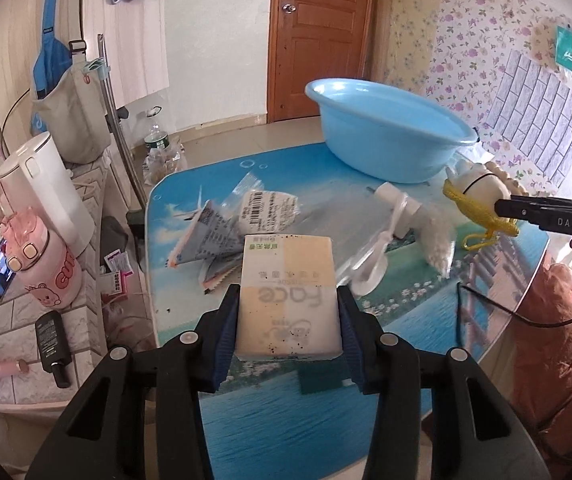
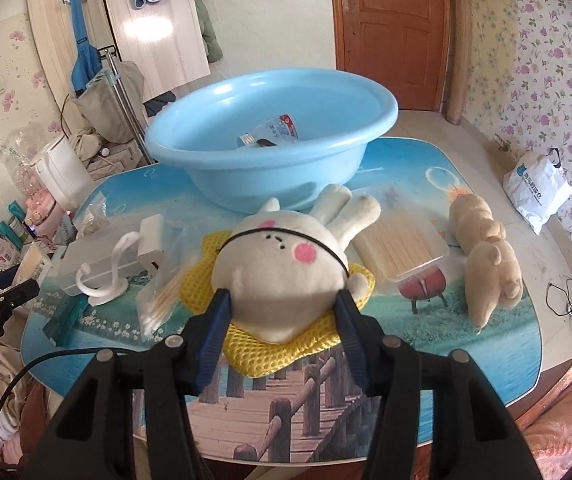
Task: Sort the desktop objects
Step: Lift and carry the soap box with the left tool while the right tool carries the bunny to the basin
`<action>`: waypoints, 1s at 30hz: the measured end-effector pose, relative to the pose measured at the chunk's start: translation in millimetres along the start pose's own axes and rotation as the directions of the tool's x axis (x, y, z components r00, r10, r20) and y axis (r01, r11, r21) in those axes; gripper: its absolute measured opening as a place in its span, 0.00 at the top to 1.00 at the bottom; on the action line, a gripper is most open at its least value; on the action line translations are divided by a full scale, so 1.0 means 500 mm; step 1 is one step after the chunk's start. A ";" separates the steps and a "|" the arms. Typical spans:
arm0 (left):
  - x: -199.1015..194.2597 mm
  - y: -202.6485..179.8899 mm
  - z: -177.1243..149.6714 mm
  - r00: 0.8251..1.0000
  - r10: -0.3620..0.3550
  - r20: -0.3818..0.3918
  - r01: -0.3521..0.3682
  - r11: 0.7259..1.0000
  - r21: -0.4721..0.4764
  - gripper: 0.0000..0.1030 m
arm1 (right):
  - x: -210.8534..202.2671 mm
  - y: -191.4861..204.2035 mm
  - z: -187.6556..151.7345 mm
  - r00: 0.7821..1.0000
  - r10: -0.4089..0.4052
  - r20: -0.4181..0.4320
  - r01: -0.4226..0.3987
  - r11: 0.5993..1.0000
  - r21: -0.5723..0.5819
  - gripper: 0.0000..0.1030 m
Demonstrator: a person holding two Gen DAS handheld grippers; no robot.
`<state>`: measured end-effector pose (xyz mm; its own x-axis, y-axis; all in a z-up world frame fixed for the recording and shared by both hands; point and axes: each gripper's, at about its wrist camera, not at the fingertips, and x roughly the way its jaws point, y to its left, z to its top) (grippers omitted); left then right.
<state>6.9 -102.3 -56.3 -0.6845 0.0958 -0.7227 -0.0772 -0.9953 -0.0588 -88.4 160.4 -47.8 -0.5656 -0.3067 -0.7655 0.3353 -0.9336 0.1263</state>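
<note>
1. The left gripper (image 1: 288, 320) squeezes a tissue pack (image 1: 289, 296), low in the middle of its view.
2. The pack says "face".
3. The right gripper (image 2: 283, 314) squeezes a white bunny toy (image 2: 281, 268) at its view's center.
4. Behind the bunny sits a blue basin (image 2: 245, 160).

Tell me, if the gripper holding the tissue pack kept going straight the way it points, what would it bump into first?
Probably the crinkly printed wrappers lying on the table just past the tissue pack that the left gripper holds. The blue basin sits farther back and off to the right. Depth is hard to judge here.
</note>
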 end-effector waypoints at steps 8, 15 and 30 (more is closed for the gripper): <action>-0.004 -0.053 0.012 1.000 -0.026 0.002 0.026 0.999 0.031 0.56 | -0.021 -0.021 -0.022 0.999 0.045 -0.014 -0.045 0.999 -0.018 0.49; -0.007 -0.083 0.019 0.999 -0.046 0.004 0.046 0.998 0.032 0.56 | -0.015 -0.035 -0.032 1.000 0.023 -0.017 -0.024 0.999 -0.025 0.19; -0.003 -0.087 0.022 0.999 -0.045 -0.009 0.045 0.999 0.023 0.56 | 0.036 -0.026 -0.047 0.988 0.119 -0.101 -0.120 0.993 -0.006 0.29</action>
<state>3.5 -58.8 -45.1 -0.6738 0.1399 -0.7255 -0.1242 -0.9894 -0.0754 -85.3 171.4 -78.3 -0.4427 -0.3952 -0.8049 0.4054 -0.8889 0.2134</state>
